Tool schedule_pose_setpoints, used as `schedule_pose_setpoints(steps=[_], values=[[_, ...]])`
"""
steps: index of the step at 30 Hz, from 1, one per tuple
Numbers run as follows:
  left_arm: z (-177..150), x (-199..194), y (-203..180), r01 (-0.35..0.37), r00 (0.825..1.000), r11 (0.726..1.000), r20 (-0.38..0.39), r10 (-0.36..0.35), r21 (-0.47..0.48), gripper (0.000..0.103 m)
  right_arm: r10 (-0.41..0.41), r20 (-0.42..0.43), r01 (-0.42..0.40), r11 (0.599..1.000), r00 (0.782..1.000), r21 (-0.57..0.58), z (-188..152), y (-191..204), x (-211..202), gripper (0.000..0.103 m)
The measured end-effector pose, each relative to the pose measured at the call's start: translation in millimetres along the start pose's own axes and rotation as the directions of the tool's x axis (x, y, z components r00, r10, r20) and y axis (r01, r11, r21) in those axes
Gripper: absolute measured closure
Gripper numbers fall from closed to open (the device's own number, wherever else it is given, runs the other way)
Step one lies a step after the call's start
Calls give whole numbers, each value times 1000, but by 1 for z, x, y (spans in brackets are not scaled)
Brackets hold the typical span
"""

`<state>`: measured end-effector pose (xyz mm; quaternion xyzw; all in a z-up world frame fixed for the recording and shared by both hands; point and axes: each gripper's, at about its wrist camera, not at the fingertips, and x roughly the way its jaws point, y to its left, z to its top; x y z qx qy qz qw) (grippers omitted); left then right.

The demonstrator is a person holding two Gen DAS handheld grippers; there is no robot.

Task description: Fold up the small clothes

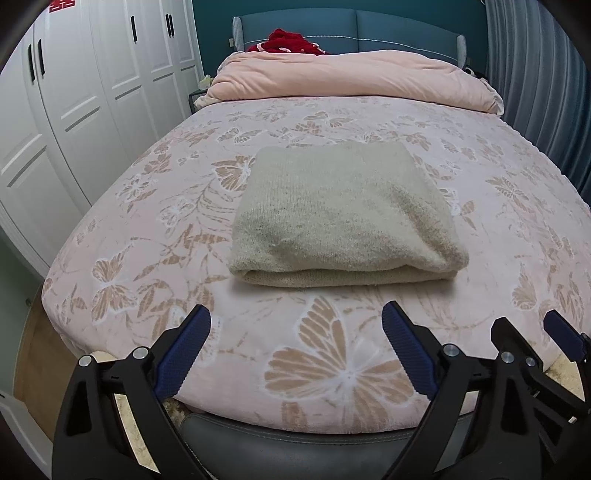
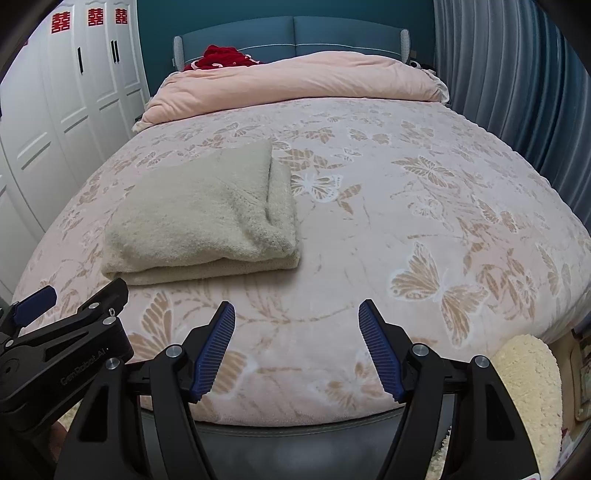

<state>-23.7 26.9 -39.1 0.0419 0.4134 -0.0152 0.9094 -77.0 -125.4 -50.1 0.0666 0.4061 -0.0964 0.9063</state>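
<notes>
A beige knitted garment (image 1: 340, 218) lies folded into a thick rectangle on the pink butterfly bedspread (image 1: 184, 229). It also shows in the right wrist view (image 2: 199, 218), left of centre. My left gripper (image 1: 295, 317) is open and empty, held over the foot of the bed just short of the garment's near edge. My right gripper (image 2: 297, 314) is open and empty, to the right of the garment and apart from it. The right gripper shows at the lower right of the left wrist view (image 1: 532, 328); the left gripper shows at the lower left of the right wrist view (image 2: 70, 299).
A rolled pink duvet (image 1: 351, 77) lies across the head of the bed with a red item (image 1: 288, 40) behind it against the blue headboard (image 1: 351, 29). White wardrobe doors (image 1: 74, 92) stand on the left, grey curtains (image 2: 517, 74) on the right. A cream fluffy thing (image 2: 524, 376) is beside the bed's foot.
</notes>
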Motion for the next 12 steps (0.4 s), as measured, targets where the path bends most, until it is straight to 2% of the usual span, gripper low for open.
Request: schedule_pose_setpoints(steps=[6, 12], values=[[-1, -1, -4, -34, 999, 999, 17, 33, 23, 12, -4, -9, 4, 1000, 1000, 3, 0, 0, 1, 35], [-1, 0, -5, -14, 1000, 1000, 4, 14, 18, 17, -8, -12, 8, 1000, 1000, 2, 0, -2, 2, 35]])
